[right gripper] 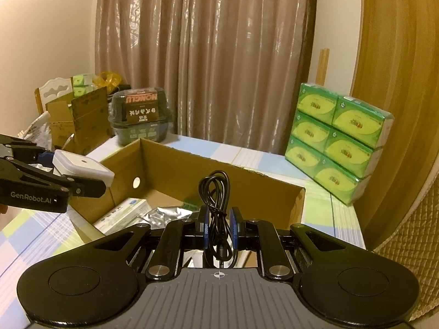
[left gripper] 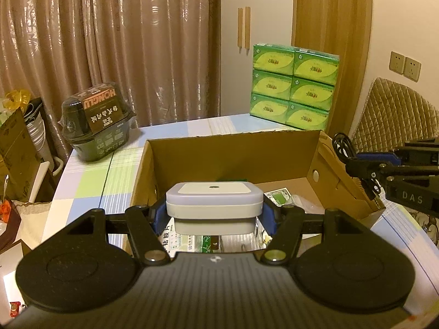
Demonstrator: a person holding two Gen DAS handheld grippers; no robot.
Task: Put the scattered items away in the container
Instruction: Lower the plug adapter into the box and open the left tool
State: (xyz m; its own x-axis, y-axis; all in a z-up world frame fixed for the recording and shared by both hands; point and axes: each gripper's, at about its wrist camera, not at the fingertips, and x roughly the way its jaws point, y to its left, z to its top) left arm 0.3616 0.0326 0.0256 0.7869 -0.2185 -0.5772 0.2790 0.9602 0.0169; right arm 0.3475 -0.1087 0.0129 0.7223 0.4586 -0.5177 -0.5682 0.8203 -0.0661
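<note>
An open cardboard box [left gripper: 233, 148] [right gripper: 219, 170] stands on the checked tablecloth. My left gripper [left gripper: 214, 213] is shut on a white square device [left gripper: 214, 201], held just over the box's near edge. From the right wrist view the same white device [right gripper: 82, 167] hangs at the box's left wall in the left gripper [right gripper: 90, 185]. My right gripper [right gripper: 218, 226] is shut on a coiled black cable [right gripper: 216, 192], above the box's near side. In the left wrist view the right gripper [left gripper: 356, 168] with the cable [left gripper: 343, 148] sits at the box's right wall. Medicine boxes [right gripper: 123, 216] and a foil blister pack [right gripper: 167, 215] lie inside.
A stack of green tissue packs [left gripper: 292, 87] [right gripper: 337, 145] stands behind the box at the right. A dark plastic tub [left gripper: 98, 123] [right gripper: 140, 115] sits at the back left corner. A padded chair back [left gripper: 395, 109] is on the right, and a smaller open carton [right gripper: 79, 118] beyond the table's left edge.
</note>
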